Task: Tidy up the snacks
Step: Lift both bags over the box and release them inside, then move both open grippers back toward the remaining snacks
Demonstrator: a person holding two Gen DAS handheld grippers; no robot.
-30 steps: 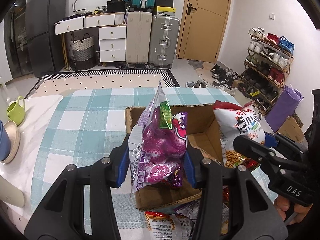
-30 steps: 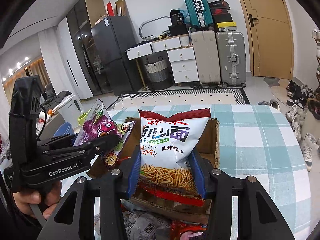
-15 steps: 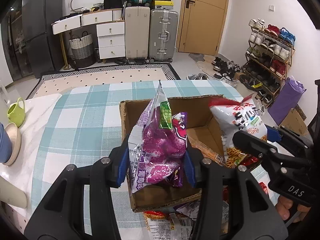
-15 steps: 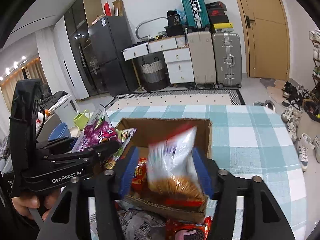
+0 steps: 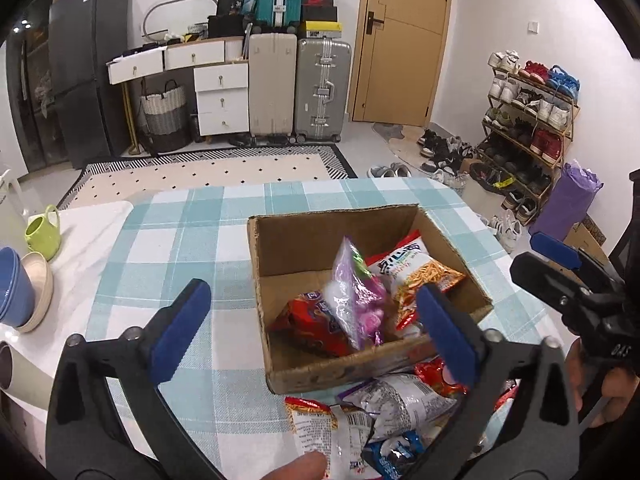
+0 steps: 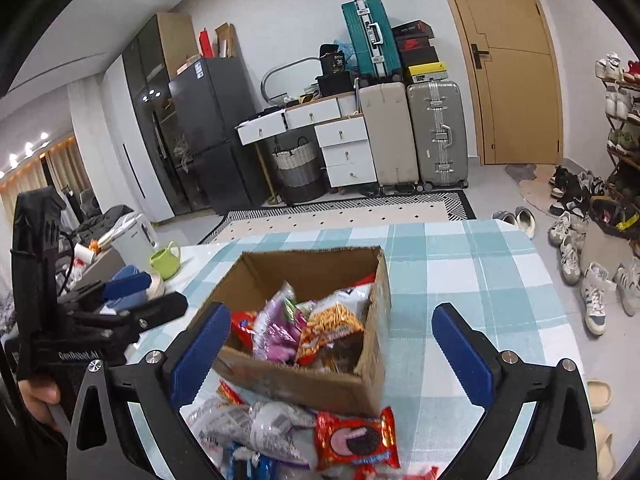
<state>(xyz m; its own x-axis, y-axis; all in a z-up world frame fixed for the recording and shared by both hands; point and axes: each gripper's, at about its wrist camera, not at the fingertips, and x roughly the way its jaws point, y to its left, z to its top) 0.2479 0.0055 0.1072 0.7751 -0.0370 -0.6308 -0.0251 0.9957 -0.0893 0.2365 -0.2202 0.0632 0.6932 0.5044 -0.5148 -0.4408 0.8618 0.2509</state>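
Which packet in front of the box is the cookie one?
Start at the cardboard box on the checked cloth. A heap of packets lies against its near wall. The cookie packet sits on the right: red, showing a dark round sandwich cookie; its neighbours are silvery.

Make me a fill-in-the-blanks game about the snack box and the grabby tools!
1. The purple snack bag lies inside the ____ box.
2. The jaws of both the left gripper and the right gripper are ____.
3. The cookie packet lying outside the box is mostly ____.
4. The small watering can is ____.

Missing words: cardboard; open; red; green
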